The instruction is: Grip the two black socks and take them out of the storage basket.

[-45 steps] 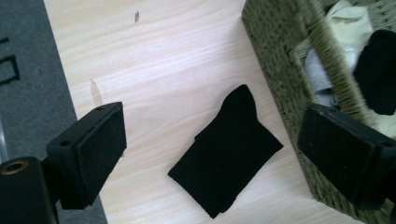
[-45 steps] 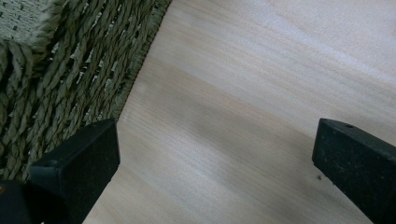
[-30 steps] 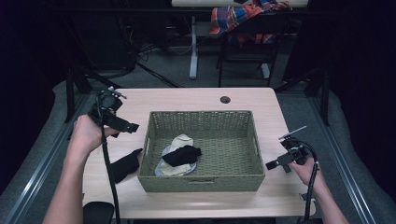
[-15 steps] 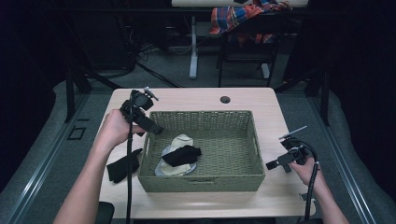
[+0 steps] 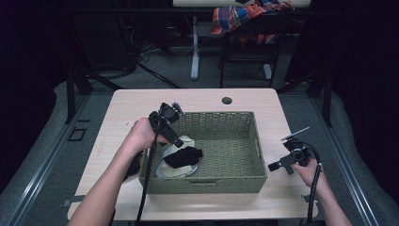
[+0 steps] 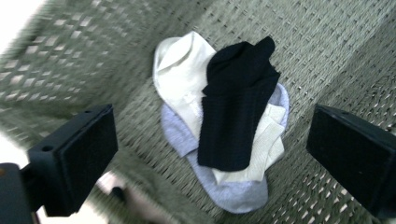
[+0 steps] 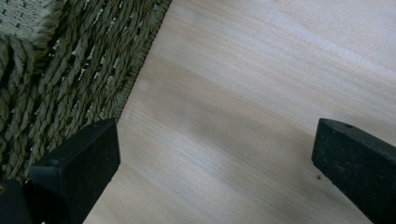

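High view: the left tool (image 5: 180,141), empty, hovers at the basket's (image 5: 244,183) 9 o'clock edge over the black sock (image 5: 183,156).

Left gripper view: jaws wide; the sock looks soft, light; pinch its bunched middle.

Right gripper view: right tool (image 7: 215,172) wide open, empty, above the table (image 7: 261,93).

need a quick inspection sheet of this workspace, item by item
surface: pale wood table, round hole near the far edge
job's things: black sock on top of white and grey socks in the green woven basket
clutter: dark item by the basket's left side, half hidden
grippers: left hand-held gripper open above the socks; right hand-held gripper open over bare table
cables: one trails from each gripper
surroundings: plaid cloth on a chair
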A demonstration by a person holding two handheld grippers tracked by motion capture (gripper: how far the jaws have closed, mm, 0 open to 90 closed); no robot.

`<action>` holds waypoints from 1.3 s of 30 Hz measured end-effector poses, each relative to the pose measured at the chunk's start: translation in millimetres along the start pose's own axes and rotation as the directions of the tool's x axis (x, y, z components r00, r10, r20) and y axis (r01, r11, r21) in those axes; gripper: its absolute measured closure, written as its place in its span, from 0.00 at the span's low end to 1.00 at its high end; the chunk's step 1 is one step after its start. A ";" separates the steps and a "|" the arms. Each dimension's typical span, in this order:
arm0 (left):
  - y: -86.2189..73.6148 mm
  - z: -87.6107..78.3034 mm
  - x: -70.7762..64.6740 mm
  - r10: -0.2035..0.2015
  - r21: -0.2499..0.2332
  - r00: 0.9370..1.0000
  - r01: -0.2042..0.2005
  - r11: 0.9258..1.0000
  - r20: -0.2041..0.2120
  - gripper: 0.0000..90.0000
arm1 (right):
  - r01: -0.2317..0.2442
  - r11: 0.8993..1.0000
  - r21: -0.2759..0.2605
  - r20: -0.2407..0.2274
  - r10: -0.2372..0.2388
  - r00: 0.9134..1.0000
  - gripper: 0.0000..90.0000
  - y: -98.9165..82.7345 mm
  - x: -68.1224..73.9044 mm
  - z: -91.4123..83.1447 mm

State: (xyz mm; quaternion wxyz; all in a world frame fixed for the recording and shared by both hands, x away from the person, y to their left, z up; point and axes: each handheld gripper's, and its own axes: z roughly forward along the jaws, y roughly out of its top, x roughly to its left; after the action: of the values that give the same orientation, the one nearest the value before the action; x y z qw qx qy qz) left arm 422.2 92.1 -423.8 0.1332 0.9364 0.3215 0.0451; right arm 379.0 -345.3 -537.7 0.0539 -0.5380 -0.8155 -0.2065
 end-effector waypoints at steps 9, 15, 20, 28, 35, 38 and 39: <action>6.3 39.4 -6.5 0.015 0.052 1.000 -0.016 0.999 0.025 0.00 | -0.001 1.000 -0.001 -0.001 0.001 1.000 0.01 0.0 0.1 0.7; 7.2 57.0 -9.7 0.035 0.100 0.998 -0.040 0.994 0.047 0.08 | -0.019 1.000 -0.021 0.003 0.019 1.000 0.01 -1.0 1.8 2.3; 9.9 73.2 -15.8 0.063 0.141 0.995 -0.075 0.987 0.082 0.21 | 0.003 1.000 0.005 0.001 -0.003 1.000 0.01 0.0 0.5 0.6; 14.3 86.9 -20.4 0.099 0.190 0.993 -0.110 0.976 0.068 0.60 | -0.013 1.000 -0.013 0.002 0.013 1.000 0.01 -0.9 0.9 2.0; 13.9 87.0 -18.8 0.091 0.203 0.995 -0.099 0.974 0.050 0.86 | 0.001 1.000 0.003 0.005 -0.001 1.000 0.01 0.1 0.4 0.3; 13.6 81.3 -18.0 0.085 0.192 0.995 -0.094 0.977 0.052 0.88 | 0.006 1.000 0.013 0.003 -0.006 1.000 0.01 0.4 -0.6 -0.6; 13.7 78.4 -17.2 0.079 0.184 0.995 -0.088 0.979 0.056 0.88 | 0.003 1.000 0.009 0.002 -0.004 1.000 0.01 0.2 -0.4 -0.3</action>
State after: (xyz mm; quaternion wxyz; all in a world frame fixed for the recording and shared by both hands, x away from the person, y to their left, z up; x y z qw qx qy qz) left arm 430.0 53.9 -495.3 0.0509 0.9583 0.2813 -0.0020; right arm 379.4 -345.7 -537.5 0.0550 -0.5365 -0.8174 -0.2025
